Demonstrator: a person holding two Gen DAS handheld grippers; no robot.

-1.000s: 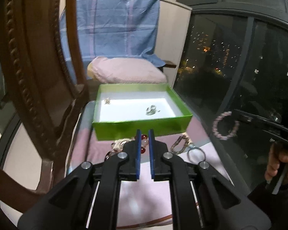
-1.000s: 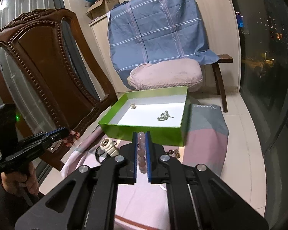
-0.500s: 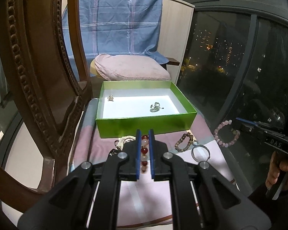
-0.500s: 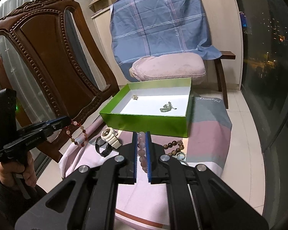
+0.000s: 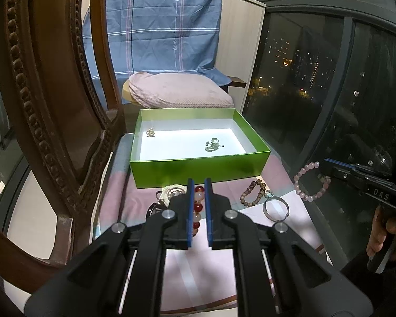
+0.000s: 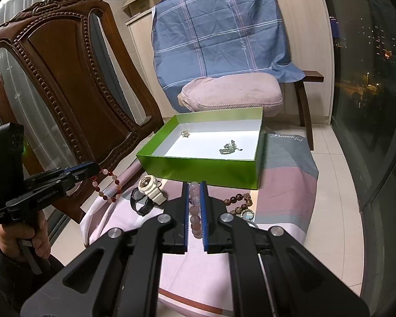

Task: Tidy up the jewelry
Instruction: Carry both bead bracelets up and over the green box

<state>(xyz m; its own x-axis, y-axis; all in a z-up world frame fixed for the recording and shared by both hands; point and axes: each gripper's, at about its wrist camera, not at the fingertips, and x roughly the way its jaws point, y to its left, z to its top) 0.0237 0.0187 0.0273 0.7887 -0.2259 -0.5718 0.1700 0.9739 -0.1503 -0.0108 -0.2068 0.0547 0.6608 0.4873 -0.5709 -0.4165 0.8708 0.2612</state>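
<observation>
My left gripper [image 5: 198,185] is shut on a red and white bead bracelet [image 5: 197,208]; in the right wrist view the left gripper [image 6: 93,168] is at the left and the bracelet [image 6: 107,189] hangs from its tips. My right gripper [image 6: 194,186] is shut on a pink bead bracelet [image 6: 194,211], which dangles as a loop [image 5: 312,185] at the right of the left wrist view. Ahead of both stands an open green box [image 5: 198,170] [image 6: 198,169] with two small jewelry pieces [image 5: 212,144] [image 5: 151,132] on its white floor.
On the pink striped cloth [image 6: 285,185] in front of the box lie a white watch [image 6: 150,187], a black watch [image 6: 141,204], a brown bead bracelet [image 5: 252,192] and a clear hoop [image 5: 276,208]. A carved wooden chair [image 6: 66,79] stands left; a dark window [image 5: 330,92] is right.
Both grippers keep hold of their bracelets and have shifted only slightly. The red and white bracelet now hangs in fuller view under the left fingers.
</observation>
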